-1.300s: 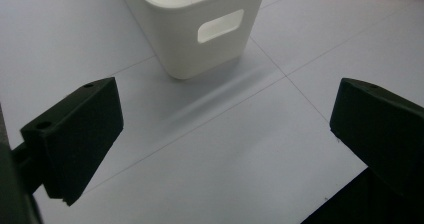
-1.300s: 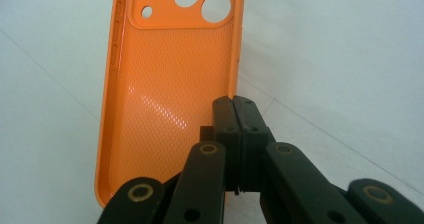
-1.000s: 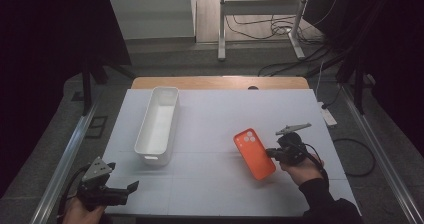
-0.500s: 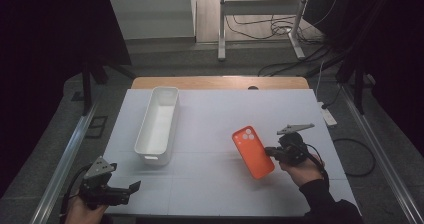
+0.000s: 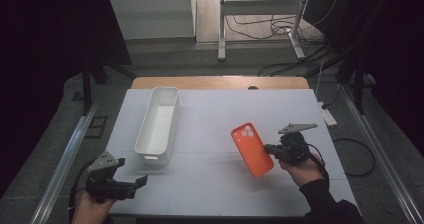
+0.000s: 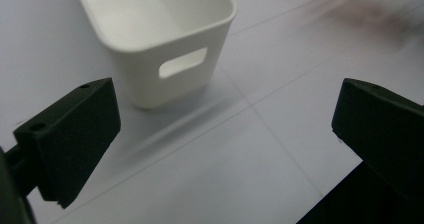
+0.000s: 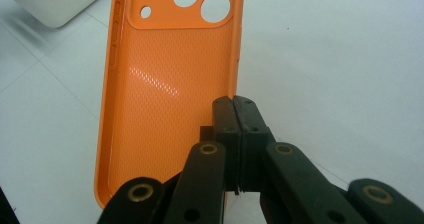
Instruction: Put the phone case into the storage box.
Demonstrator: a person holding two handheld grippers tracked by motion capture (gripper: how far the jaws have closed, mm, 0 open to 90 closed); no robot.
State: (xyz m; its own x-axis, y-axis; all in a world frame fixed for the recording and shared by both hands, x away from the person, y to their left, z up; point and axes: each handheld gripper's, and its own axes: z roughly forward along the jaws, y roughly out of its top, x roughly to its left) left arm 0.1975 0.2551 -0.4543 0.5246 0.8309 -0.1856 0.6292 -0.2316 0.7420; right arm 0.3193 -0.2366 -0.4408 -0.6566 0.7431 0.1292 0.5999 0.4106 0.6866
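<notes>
The phone case's (image 7: 165, 99) bottom end was cut off behind the right gripper (image 7: 234, 109), whose jaws were pinched tight on its side edge. It hung over the tabletop's (image 5: 210, 124) right half, long axis slanting, camera holes pointing away toward the white bin (image 5: 158, 124). The left gripper (image 5: 131, 184) waited near the front-left corner, jaws wide apart, holding nothing.

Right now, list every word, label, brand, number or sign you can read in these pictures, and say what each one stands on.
There is none to read.
The orange phone case, pinched at its edge by the right gripper, is plain: camera holes and a dotted texture, no logo.
The white bin carries no label on its end wall.
The open left gripper has bare black jaws.
The table is unmarked.
</notes>
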